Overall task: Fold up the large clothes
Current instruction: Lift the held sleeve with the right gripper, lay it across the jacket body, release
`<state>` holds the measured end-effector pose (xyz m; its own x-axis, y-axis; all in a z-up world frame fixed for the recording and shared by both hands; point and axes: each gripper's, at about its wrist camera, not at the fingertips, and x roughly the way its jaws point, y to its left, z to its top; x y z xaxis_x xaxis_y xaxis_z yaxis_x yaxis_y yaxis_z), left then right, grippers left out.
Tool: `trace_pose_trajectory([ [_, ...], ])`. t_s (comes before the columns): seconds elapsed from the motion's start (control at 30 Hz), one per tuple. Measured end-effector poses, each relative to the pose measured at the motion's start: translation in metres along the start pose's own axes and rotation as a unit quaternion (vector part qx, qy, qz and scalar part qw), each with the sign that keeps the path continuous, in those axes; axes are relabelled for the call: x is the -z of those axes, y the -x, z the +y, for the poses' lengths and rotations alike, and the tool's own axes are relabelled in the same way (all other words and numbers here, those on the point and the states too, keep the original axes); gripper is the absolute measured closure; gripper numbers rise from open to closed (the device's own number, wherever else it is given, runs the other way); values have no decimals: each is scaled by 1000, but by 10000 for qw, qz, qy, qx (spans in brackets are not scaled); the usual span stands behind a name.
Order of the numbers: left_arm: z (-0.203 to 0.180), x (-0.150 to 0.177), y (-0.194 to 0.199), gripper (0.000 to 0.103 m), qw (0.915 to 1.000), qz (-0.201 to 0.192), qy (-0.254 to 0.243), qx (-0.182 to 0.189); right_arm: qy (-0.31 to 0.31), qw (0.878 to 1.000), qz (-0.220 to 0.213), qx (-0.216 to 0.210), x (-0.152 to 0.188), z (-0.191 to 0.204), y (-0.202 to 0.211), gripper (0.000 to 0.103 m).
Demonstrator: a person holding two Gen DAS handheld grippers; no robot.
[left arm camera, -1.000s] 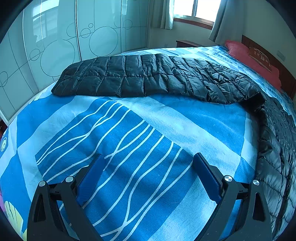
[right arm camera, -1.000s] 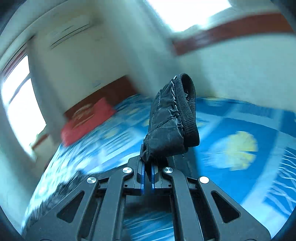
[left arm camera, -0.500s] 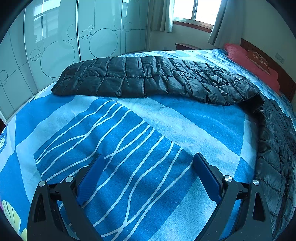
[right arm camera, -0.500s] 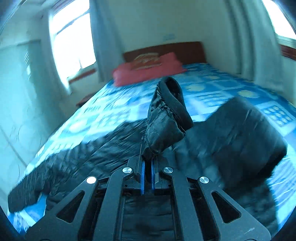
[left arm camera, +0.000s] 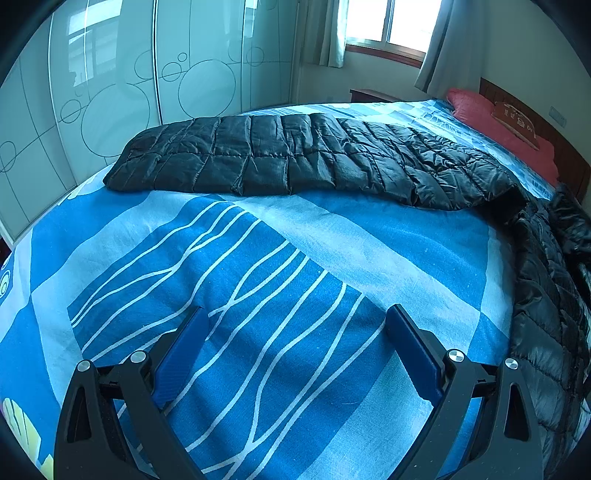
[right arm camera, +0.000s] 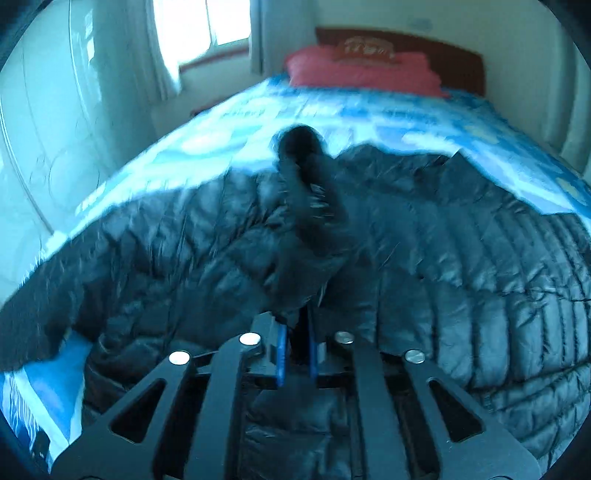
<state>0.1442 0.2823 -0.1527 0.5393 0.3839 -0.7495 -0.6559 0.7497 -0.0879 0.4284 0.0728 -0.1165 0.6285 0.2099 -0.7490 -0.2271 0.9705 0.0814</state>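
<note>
Left gripper [left arm camera: 295, 350] hangs wide open over the blue striped bedsheet [left arm camera: 258, 295], nothing between its blue pads [left arm camera: 177, 354], pointing down at bare sheet. Right gripper [right arm camera: 295, 354] has its jaws just starting to part: small gap between the blue pads [right arm camera: 281, 350], with the black sleeve cuff [right arm camera: 306, 206] in that gap and standing up ahead of it. Blur hides whether the pads press the fabric.

Black puffer jacket [right arm camera: 461, 266] lies spread across the bed under the right gripper, quilted body to the right, more of it running off left. In the left wrist view one long quilted sleeve [left arm camera: 295, 158] lies flat across the far part of the sheet, well beyond the left gripper; the jacket body [left arm camera: 546, 295] runs down the right edge.

Red pillow [right arm camera: 362, 70] sits at the wooden headboard [right arm camera: 443, 51]. Wardrobe doors [left arm camera: 110, 92] with circle pattern stand at left, window [left arm camera: 391, 22] with curtains behind the bed.
</note>
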Motion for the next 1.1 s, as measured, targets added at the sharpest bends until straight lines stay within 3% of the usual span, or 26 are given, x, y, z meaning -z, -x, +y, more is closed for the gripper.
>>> trace_pose_trajectory([
  [0.03,0,0,0,8,10000,0,2,2,7,9999,11,-138,1,1,1,70],
  [0.07,0,0,0,8,10000,1,0,0,-15,9992,18,-404,3,3,5,49],
  [0.1,0,0,0,8,10000,3,0,0,-6,9984,3,-572,5,6,11,43],
  [0.23,-1,0,0,8,10000,4,4,7,172,9946,-214,-1003,12,6,53,43],
  [0.3,-1,0,0,7,10000,1,1,2,63,9924,-369,-1176,13,-15,80,44],
  [0.4,0,0,0,7,10000,1,1,1,-244,9923,-537,-1086,9,-70,109,60],
  [0.47,-1,0,0,7,10000,-2,3,4,-529,9940,-704,-643,4,-129,125,77],
  [0.53,0,0,0,7,10000,-4,1,1,-991,9917,-822,-64,3,-197,140,87],
  [0.6,-1,0,0,7,10000,-3,1,1,-1639,9812,-932,417,7,-263,151,89],
  [0.7,-2,0,-1,7,10000,4,-25,-35,-2012,9709,-831,998,17,-327,148,96],
  [0.9,-4,-1,-3,7,10000,19,-53,-78,-1833,9788,99,911,49,-350,82,100],
  [1.1,-6,-2,-4,7,9999,25,-74,-112,-1856,9799,-53,731,42,-355,91,100],
])
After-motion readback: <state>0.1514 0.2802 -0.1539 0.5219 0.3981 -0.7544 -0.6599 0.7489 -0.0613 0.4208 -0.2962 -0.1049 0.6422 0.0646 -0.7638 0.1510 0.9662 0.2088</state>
